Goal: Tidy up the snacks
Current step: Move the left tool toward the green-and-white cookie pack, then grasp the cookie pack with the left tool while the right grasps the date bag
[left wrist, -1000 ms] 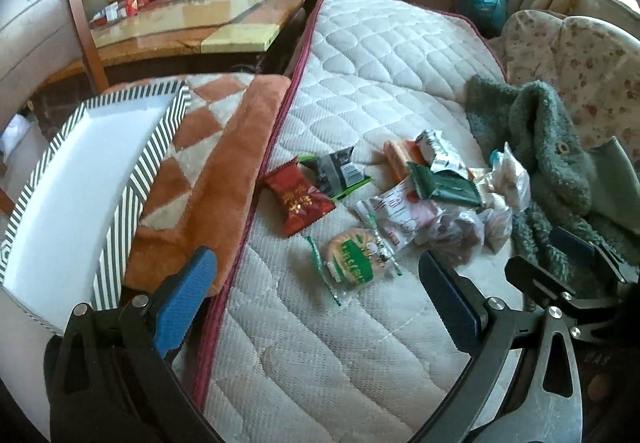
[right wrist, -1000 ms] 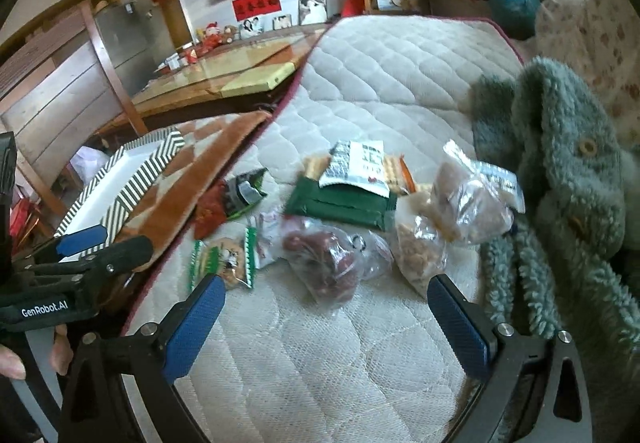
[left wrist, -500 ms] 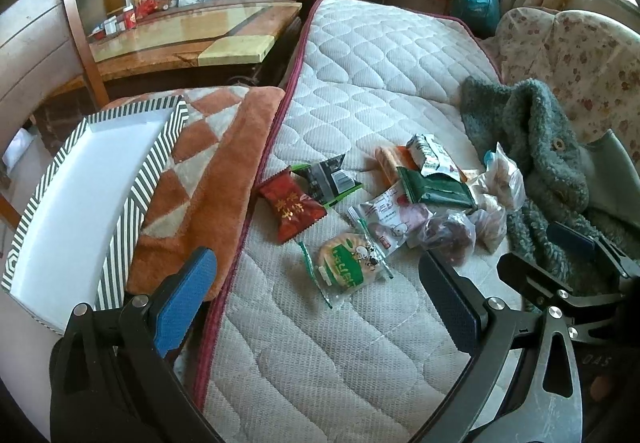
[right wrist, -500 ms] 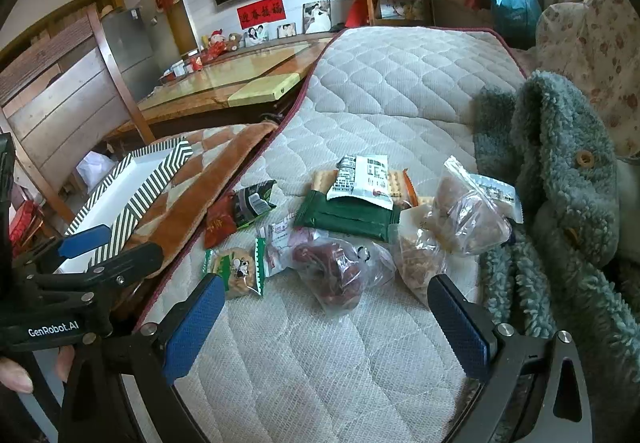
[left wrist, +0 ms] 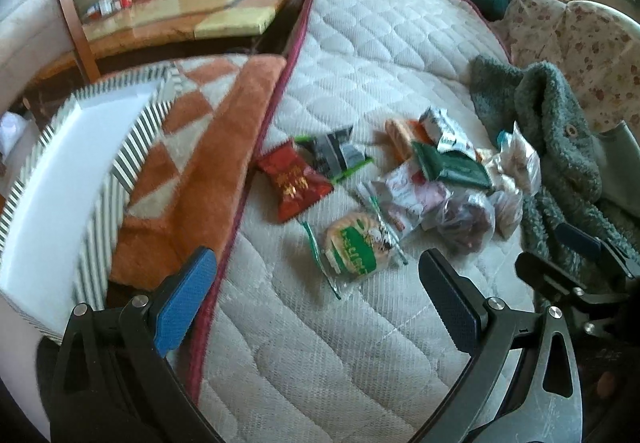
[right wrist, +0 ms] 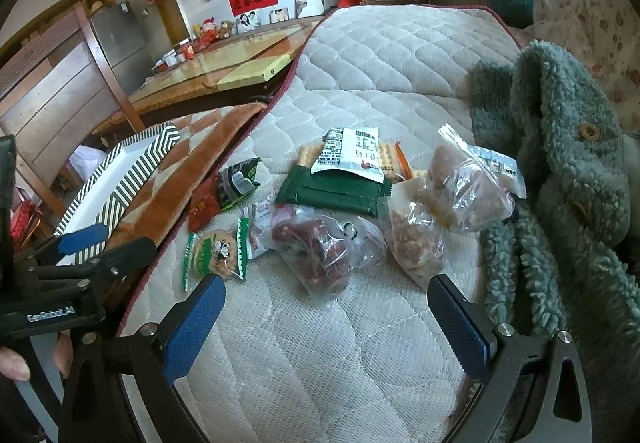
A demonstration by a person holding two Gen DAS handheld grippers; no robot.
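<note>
Blue-padded fingers [left wrist: 188,307] of both grippers wide apart, empty; snacks [right wrist: 320,211] heaped on mattress [right wrist: 380,83], apparently untouched.

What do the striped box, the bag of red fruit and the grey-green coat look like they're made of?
Striped box: probably cardboard, matte, going by its thin stiff printed walls. Bag of red fruit: clear thin plastic film, glossy and crinkled, contents showing through. Grey-green coat: curly fleece or sherpa-like pile, with a button that may be wood.

bare white quilted mattress [right wrist: 320,355] lies open ahead of the right gripper [right wrist: 328,327]; shaggy green-grey fleece coat [right wrist: 560,171] crowds its right.
</note>
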